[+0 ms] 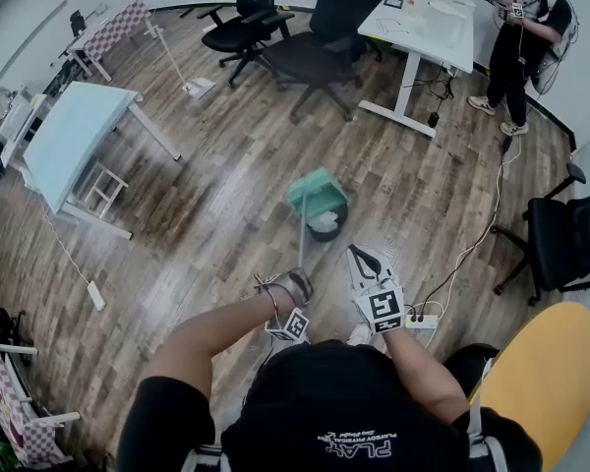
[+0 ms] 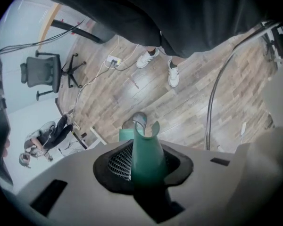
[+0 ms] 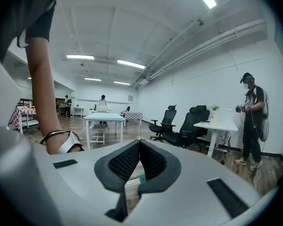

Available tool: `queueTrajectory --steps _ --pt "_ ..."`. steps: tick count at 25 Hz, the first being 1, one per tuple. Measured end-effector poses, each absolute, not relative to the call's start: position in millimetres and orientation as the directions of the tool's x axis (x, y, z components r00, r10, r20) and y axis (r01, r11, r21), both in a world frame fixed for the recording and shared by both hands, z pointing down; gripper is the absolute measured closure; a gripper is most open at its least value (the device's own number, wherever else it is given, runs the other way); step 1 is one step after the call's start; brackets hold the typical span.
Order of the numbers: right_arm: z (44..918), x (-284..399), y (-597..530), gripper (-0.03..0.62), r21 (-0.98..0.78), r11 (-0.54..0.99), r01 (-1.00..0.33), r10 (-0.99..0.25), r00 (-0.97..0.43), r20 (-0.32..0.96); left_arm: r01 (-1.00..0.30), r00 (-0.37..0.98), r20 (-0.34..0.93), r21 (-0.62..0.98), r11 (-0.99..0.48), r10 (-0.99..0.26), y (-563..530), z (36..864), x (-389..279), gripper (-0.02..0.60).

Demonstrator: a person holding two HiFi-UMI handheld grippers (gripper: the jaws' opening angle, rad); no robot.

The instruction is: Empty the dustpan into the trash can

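The green dustpan (image 1: 317, 193) hangs tilted over a dark round trash can (image 1: 330, 226) with something white inside. Its long green handle (image 1: 302, 239) runs back to my left gripper (image 1: 293, 285), which is shut on it. In the left gripper view the handle (image 2: 146, 159) fills the gap between the jaws, with the pan (image 2: 125, 134) and the can (image 2: 139, 118) beyond. My right gripper (image 1: 358, 257) hovers just right of the handle, apart from it, pointing nearly level. Its tips (image 3: 139, 142) meet with nothing between them.
A power strip (image 1: 422, 321) and its cable lie on the wood floor by my right foot. Office chairs (image 1: 315, 52) and a white desk (image 1: 428, 23) stand beyond the can, a pale blue table (image 1: 74, 131) at left. Another person (image 1: 523, 42) stands far right.
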State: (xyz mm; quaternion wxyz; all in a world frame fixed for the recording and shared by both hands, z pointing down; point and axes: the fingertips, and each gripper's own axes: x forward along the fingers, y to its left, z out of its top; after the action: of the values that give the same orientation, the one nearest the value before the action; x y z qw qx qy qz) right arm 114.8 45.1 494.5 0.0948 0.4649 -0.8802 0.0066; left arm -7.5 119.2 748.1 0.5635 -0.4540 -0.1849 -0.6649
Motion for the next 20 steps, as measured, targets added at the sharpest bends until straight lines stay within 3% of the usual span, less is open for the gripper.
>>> queueTrajectory --steps 8,16,20 --pt "489.3 99.4 40.9 0.571 0.094 0.575 -0.812 -0.813 -0.556 0.172 0.735 0.140 0.818 -0.463 -0.495 -0.557 90.0 712.0 5.3 0.483" --pt "491.3 80.0 37.9 0.571 0.105 0.571 -0.814 -0.816 -0.549 0.181 0.571 0.110 0.797 -0.540 -0.618 -0.594 48.8 686.1 -29.8 0.483" --pt "490.0 66.8 31.3 0.571 0.108 0.562 -0.820 -0.823 -0.540 0.177 0.397 0.111 0.800 -0.579 -0.712 -0.589 28.6 666.6 -49.0 0.483"
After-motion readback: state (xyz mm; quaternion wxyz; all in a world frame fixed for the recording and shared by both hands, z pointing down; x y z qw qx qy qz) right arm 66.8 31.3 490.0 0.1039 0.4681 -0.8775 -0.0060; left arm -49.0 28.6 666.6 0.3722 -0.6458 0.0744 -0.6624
